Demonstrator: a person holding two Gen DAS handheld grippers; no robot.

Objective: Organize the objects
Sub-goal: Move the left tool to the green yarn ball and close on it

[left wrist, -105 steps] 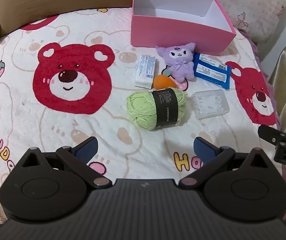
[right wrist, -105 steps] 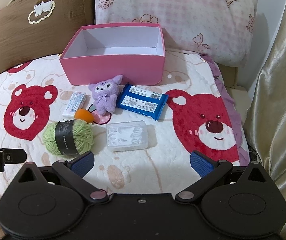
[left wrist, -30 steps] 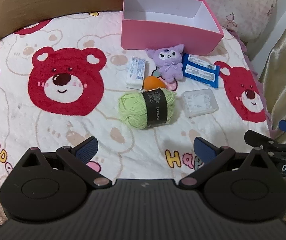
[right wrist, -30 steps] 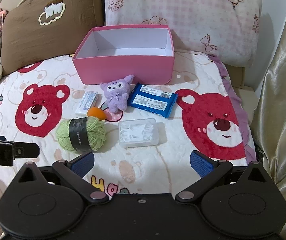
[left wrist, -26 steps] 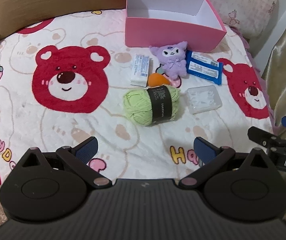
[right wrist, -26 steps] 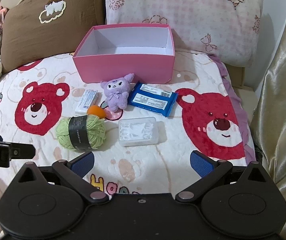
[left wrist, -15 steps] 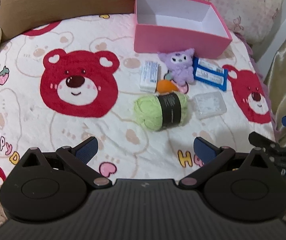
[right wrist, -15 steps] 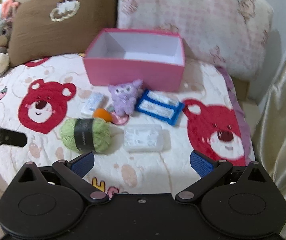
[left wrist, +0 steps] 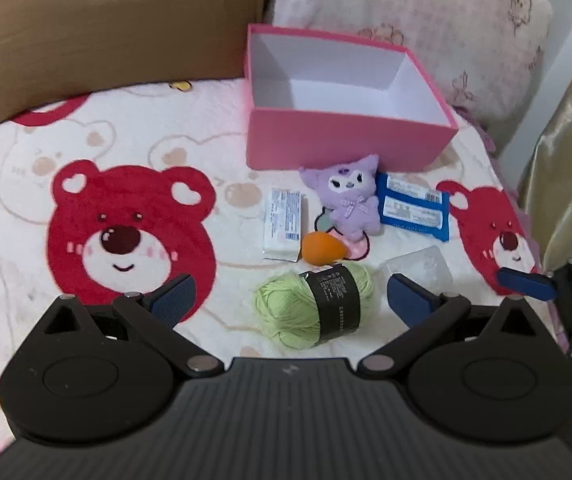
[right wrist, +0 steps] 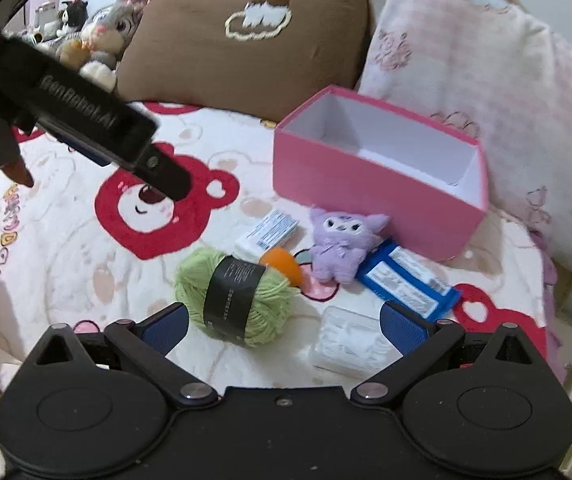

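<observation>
Both claws moved nearer the green yarn [left wrist: 314,305] | left claw [left wrist: 294,294] and right claw [right wrist: 281,322] gape empty | only our right view shows the plush rabbit [right wrist: 105,46].

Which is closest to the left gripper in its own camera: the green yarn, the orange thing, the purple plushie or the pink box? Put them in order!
1. Green yarn, just ahead of the left gripper.
2. Orange thing, just behind the yarn.
3. Purple plushie, farther back, slightly right.
4. Pink box, farthest, by the pillows.
</observation>
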